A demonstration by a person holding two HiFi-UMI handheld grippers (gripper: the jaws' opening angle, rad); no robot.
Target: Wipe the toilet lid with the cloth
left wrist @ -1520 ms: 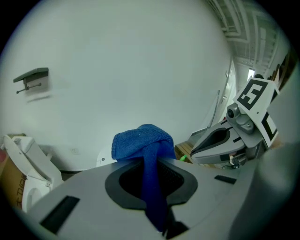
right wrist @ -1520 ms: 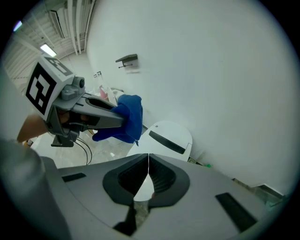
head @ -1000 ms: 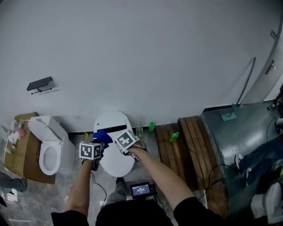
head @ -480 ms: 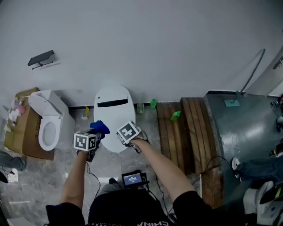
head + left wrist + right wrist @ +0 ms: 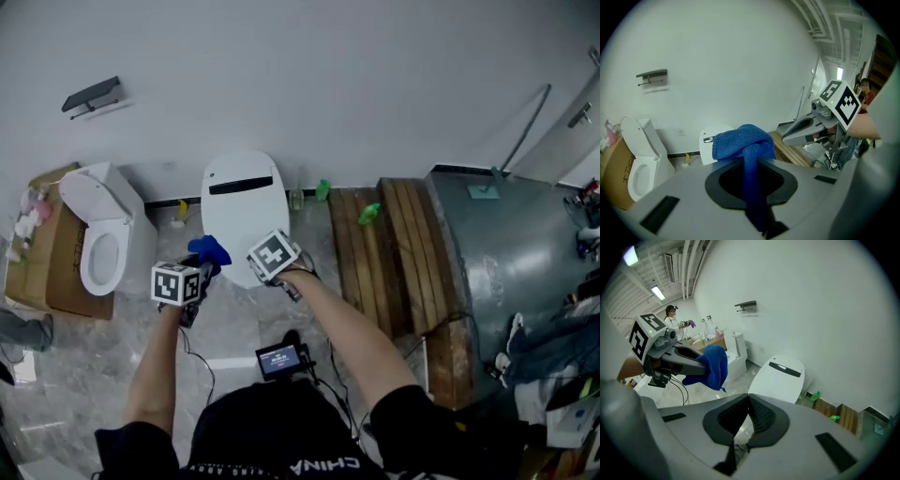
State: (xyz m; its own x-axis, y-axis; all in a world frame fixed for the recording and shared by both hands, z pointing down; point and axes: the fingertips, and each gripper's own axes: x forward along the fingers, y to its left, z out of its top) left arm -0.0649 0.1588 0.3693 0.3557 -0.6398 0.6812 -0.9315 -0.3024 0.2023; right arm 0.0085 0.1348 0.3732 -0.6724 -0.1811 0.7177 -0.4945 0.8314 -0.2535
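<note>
There were 2 toilets [image 5: 246, 211], 1 blue cloth [image 5: 208, 251], 2 tongs, i.e. left tongs [image 5: 749, 161] & right tongs [image 5: 749, 399], 1 cardboard box [image 5: 52, 281], and prob. 2 green bottles [image 5: 369, 214], too small to be sure.

Open toilet [image 5: 120, 234] beside cardboard box [image 5: 42, 286]; wooden platform [image 5: 394, 244] rightward.

Site reads as a workshop-type test hall, not a fitted bathroom: 2 freestanding toilets, closed toilet [image 5: 242, 211] and open toilet [image 5: 98, 255], against a bare wall, with cardboard box [image 5: 42, 281], wooden planks [image 5: 403, 253] and exposed ceiling pipes [image 5: 686, 258].
</note>
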